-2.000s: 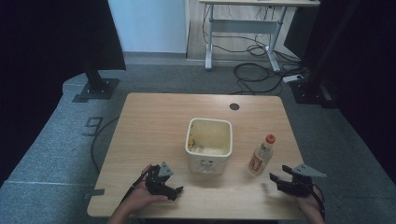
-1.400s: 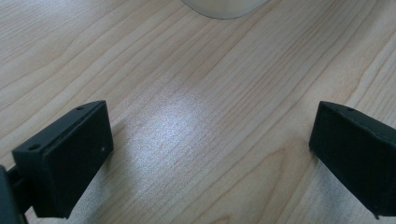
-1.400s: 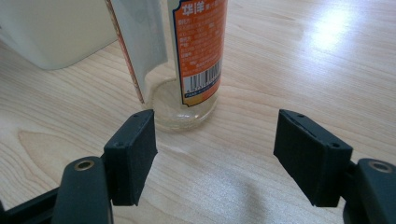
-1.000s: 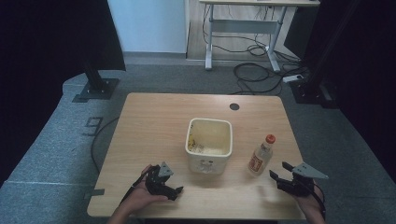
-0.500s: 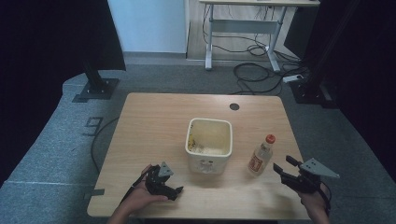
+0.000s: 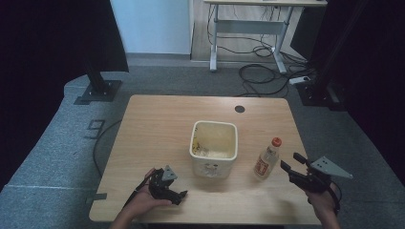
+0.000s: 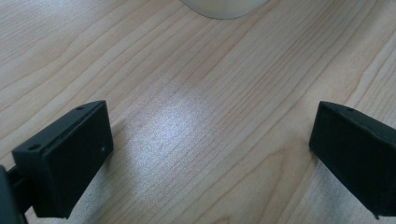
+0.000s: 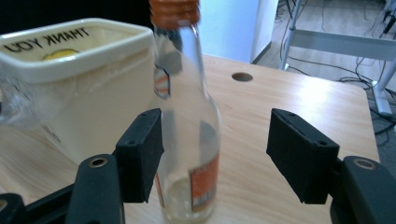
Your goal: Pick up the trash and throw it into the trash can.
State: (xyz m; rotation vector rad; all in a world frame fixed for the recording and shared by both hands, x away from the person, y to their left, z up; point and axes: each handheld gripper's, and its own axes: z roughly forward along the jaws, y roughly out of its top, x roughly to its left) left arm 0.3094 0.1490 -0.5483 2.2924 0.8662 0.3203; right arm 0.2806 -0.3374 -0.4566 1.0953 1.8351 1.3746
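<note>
Wooden table (image 6: 157, 124), light grain, round cable hole (image 6: 239, 109) near far edge, right of centre. Grey carpet around, second desk and loose cables beyond, dark stands either side.

Cream square tub (image 6: 214, 145) upright near table middle, open top, pale scraps inside. From right gripper view: "THANK YOU" printed on inner rim, seen upside down; crumpled clear plastic at tub's near corner.

Clear glass bottle (image 6: 267, 159), orange cap, orange-and-white label low on body. Upright on table, just right of tub, apart from it. Looks empty in right gripper view.

Right gripper (image 6: 292, 168) at near right table edge, held in right hand (image 6: 323, 202), grey three-cornered plate on top. Jaws spread wide, aimed left at bottle, holding nothing. From high view: tips just right of bottle, small gap. From right gripper view (image 8: 214, 154): bottle body in front of the gap, toward the left-hand jaw, overlapping its edge; contact not discernible. Right-hand jaw well off the glass.

Left gripper (image 6: 177, 194) near front edge, left of tub, held low over table in left hand (image 6: 145, 200). From left gripper view (image 7: 211, 144): jaws wide apart, bare wood between, nothing gripped, tub base at top edge of view.
</note>
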